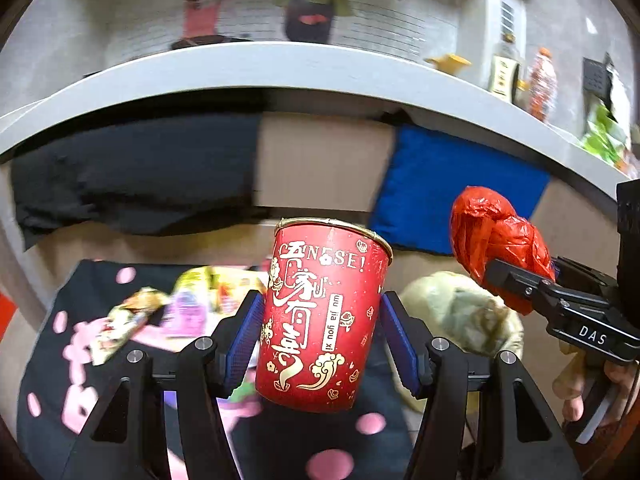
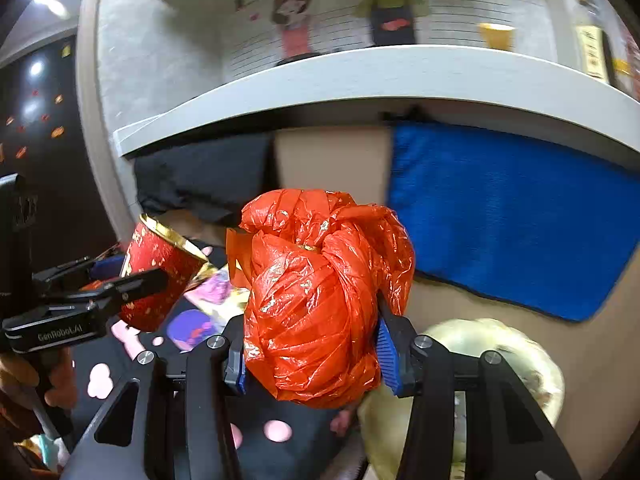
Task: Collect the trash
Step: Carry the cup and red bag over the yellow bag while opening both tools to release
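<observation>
The cup (image 1: 324, 312) sits between the left gripper (image 1: 320, 340) fingers, the bag (image 2: 320, 300) in the right gripper (image 2: 312, 356). Wrappers (image 1: 132, 316) lie below on the cloth (image 1: 52, 360), the shelf (image 1: 280, 68) behind.

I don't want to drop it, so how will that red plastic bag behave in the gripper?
The red plastic bag looks crinkly and bunched, so probably soft and light. Its glossy film may slip between the right gripper fingers, though it seems firmly squeezed.

The paper cup (image 1: 320, 312) is red with gold and white characters and cloud patterns. The crumpled plastic bag (image 2: 320, 296) is shiny orange-red. The cloth (image 1: 60, 360) below is black with pink dots. The hanging towel (image 2: 508, 216) is blue.
</observation>
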The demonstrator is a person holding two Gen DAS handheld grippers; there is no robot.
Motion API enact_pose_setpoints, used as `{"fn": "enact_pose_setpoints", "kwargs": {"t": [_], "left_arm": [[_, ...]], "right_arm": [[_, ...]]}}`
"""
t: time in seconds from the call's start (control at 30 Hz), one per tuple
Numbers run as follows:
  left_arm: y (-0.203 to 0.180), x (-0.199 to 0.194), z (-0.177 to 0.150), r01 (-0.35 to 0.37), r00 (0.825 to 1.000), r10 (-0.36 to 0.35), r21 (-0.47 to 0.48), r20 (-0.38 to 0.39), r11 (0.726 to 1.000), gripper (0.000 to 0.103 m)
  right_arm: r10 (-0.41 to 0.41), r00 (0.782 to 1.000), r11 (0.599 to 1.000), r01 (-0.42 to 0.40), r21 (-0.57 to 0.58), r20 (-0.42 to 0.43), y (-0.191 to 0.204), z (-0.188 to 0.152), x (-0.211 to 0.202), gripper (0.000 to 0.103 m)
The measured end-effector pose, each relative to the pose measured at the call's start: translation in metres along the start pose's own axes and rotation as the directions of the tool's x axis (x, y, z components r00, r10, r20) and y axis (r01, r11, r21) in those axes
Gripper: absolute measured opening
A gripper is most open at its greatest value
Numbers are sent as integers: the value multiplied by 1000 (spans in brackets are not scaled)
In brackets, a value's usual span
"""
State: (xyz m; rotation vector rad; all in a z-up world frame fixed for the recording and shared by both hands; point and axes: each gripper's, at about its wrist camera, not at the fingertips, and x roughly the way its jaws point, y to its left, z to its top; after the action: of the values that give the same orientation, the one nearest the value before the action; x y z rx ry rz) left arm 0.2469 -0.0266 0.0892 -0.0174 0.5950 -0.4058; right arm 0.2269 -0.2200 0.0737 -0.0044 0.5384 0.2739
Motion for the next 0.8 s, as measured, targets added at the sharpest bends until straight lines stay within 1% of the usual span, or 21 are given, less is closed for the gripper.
{"fn": "enact_pose_setpoints", "kwargs": {"t": [0.07, 0.1, 0.17, 0.3, 0.4, 0.53, 0.6, 0.8], "left_arm": [[-16, 8, 2, 38, 999, -38, 6, -12, 999, 60], [-25, 17, 3, 71, 997, -71, 2, -23, 997, 60], [-39, 29, 5, 113, 993, -113, -2, -40, 994, 60], [-72, 61, 4, 181, 979, -180, 0, -92, 984, 60], [-92, 86, 0, 217, 966, -216, -4, -141, 976, 60], [-113, 113, -8, 257, 948, -255, -15, -188, 966, 60], [-122, 125, -11, 274, 938, -273, -24, -213, 961, 60], [-139, 147, -21, 292, 920, -288, -27, -265, 956, 60]], "right_arm": [[-37, 999, 999, 36, 22, 6, -17, -3, -9, 46], [-55, 998, 998, 55, 33, 7, -26, -5, -13, 46], [-83, 996, 995, 83, 52, 9, -42, -9, -19, 46], [-134, 991, 986, 133, 96, 7, -74, -16, -30, 46], [-170, 985, 977, 169, 130, -2, -97, -22, -34, 46], [-217, 975, 963, 222, 154, -44, -122, -34, -31, 46], [-224, 973, 960, 231, 159, -59, -130, -39, -29, 46], [-239, 967, 951, 250, 180, -84, -151, -55, -28, 46]]}}
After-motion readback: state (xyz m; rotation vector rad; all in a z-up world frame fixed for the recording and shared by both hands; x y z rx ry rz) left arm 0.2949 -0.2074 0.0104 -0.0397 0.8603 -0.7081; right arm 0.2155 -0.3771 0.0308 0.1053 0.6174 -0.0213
